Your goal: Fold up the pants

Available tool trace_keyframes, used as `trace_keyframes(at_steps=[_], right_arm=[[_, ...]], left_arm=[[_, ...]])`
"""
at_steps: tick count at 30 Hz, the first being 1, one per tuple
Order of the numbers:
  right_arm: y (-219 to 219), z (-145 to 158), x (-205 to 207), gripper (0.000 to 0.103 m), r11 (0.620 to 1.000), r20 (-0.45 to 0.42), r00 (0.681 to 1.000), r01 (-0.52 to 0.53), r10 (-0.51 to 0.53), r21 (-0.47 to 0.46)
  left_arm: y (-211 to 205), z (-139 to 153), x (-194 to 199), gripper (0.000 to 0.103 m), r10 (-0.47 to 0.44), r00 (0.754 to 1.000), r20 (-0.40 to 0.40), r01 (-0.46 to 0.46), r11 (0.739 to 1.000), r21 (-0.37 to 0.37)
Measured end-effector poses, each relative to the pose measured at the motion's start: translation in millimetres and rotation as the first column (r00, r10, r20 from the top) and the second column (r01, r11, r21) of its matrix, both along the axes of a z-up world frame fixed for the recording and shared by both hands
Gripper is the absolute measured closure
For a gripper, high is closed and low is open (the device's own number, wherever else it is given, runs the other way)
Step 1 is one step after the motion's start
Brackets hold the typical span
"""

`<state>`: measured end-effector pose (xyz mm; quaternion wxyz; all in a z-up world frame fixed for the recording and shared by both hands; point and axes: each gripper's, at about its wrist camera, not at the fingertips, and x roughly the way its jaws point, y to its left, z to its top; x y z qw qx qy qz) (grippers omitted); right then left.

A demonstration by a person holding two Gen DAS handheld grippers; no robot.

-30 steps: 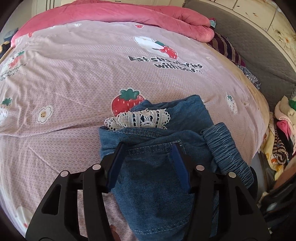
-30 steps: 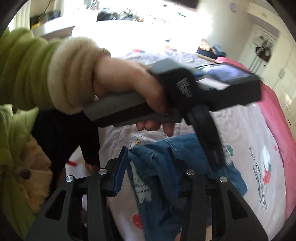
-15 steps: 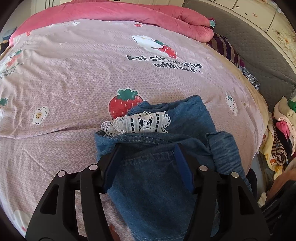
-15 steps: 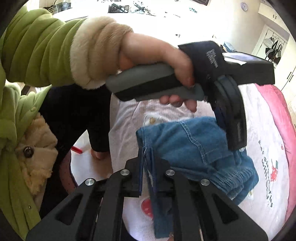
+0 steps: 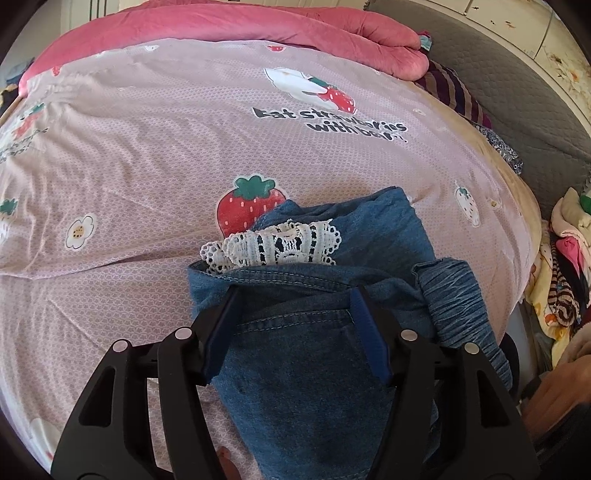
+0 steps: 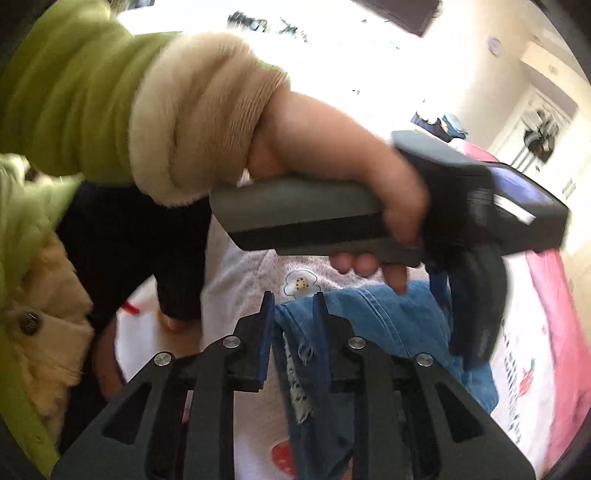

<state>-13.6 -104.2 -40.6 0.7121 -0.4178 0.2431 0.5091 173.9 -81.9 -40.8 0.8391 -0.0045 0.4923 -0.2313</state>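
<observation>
The folded blue denim pants point(image 5: 314, 369) lie on the pink strawberry sheet point(image 5: 147, 147), white lace trim point(image 5: 280, 245) showing at the far fold. A gathered elastic waistband point(image 5: 458, 302) bulges at their right side. My left gripper point(image 5: 295, 291) is open, its tips resting wide apart on the top denim layer. In the right wrist view a hand point(image 6: 332, 147) in a green sleeve holds that left gripper over the pants point(image 6: 369, 314). My right gripper point(image 6: 292, 295) is low at the pants' near edge. Its jaws are opening, with the denim edge between them and a gap beside the pads.
A pink quilt point(image 5: 258, 26) is bunched along the far side of the bed. Striped fabric point(image 5: 454, 92) and a grey quilted surface point(image 5: 517, 92) lie to the right. A pile of clothes point(image 5: 565, 258) sits past the bed's right edge. The person's body point(image 6: 44, 295) stands left of the bed.
My right gripper closed narrowly on the denim edge, then parted again and dropped closer to the pants. The left jaws widened a little. The waistband roll at the right has bunched up shorter.
</observation>
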Motion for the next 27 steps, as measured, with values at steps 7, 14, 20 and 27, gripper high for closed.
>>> trace_keyframes(at_steps=[7, 14, 20, 27], right_arm=[[-2.2, -9.5, 4.7, 0.092, 1.0, -0.124, 0.992, -0.002, 0.0, -0.02], [-18.1, -13.4, 6.8, 0.089, 0.995, -0.197, 0.978, 0.086, -0.074, 0.055], [-38.9, 8.7, 8.1, 0.08, 0.965, -0.298, 0.943, 0.201, -0.145, 0.167], [-86.6, 47.7, 13.7, 0.064, 0.856, -0.331, 0.905, 0.381, -0.267, 0.35]], left_arm=[[1.5, 0.2, -0.8, 0.049, 0.002, 1.0, -0.001, -0.002, 1.0, -0.006], [0.6, 0.7, -1.7, 0.048, 0.006, 1.0, 0.005, -0.006, 1.0, -0.008], [-0.5, 1.0, -3.6, 0.048, 0.007, 1.0, 0.013, -0.007, 1.0, 0.001], [1.5, 5.3, -8.8, 0.047, 0.024, 0.999, 0.036, -0.024, 1.0, -0.004]])
